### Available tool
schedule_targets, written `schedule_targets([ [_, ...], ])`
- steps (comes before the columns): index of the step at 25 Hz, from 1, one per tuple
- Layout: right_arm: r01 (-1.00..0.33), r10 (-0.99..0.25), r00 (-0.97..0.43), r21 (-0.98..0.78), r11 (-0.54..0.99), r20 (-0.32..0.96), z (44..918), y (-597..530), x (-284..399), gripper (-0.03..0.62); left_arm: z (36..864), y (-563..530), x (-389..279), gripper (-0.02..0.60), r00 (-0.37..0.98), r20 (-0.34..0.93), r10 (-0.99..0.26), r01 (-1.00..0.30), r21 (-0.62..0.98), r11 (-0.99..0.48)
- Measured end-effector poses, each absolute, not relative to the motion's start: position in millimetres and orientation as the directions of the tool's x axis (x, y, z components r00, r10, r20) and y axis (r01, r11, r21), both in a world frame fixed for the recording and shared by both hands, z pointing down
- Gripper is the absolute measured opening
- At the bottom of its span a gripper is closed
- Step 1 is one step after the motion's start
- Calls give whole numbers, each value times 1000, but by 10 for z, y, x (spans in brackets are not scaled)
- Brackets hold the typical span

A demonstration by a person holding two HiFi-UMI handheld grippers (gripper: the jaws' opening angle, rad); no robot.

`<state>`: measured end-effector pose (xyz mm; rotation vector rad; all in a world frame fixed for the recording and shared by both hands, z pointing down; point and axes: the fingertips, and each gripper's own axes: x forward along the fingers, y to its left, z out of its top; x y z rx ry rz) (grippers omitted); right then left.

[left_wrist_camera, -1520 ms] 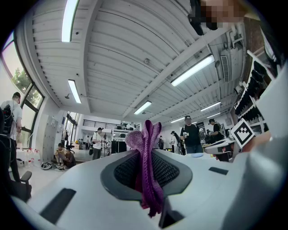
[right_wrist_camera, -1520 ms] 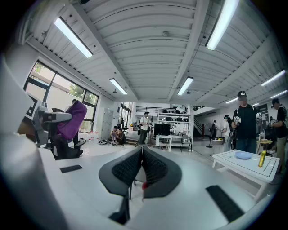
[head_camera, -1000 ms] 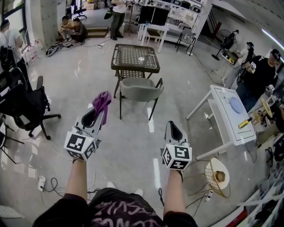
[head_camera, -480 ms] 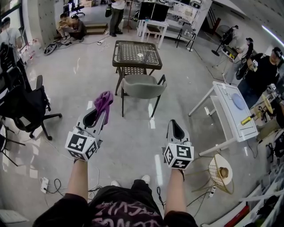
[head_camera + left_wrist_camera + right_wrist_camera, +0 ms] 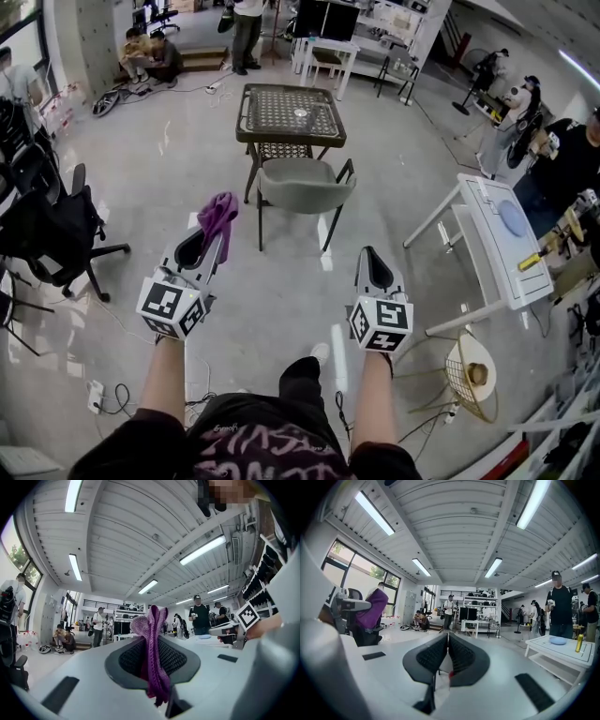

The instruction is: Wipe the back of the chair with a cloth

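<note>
A grey-green chair (image 5: 305, 185) with black legs stands ahead of me, its back turned to me, pushed up to a dark mesh-top table (image 5: 287, 113). My left gripper (image 5: 208, 232) is shut on a purple cloth (image 5: 217, 213), which sticks out past the jaws; in the left gripper view the cloth (image 5: 152, 648) is pinched between the dark pads. My right gripper (image 5: 371, 263) is shut with nothing in it, its pads closed together in the right gripper view (image 5: 447, 651). Both grippers are held in the air, well short of the chair.
A black office chair (image 5: 47, 230) stands at the left. A white table (image 5: 497, 248) with a blue disc and a yellow tool stands at the right, a wire basket (image 5: 469, 380) near it. Cables (image 5: 112, 398) lie on the floor by my feet. Several people stand around the room's edges.
The view has crept forward, so the chair and table sit slightly nearer. Both grippers hold the same pose and grip.
</note>
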<state>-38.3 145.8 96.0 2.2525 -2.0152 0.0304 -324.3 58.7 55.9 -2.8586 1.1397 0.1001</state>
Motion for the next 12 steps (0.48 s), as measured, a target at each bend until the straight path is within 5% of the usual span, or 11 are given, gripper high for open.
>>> schedule_targets([
  [12,-997,-991,-1,73,11,134,1098,169,796,28,781,-407,-2179,80,642,-10,-767,-767,-23,-641],
])
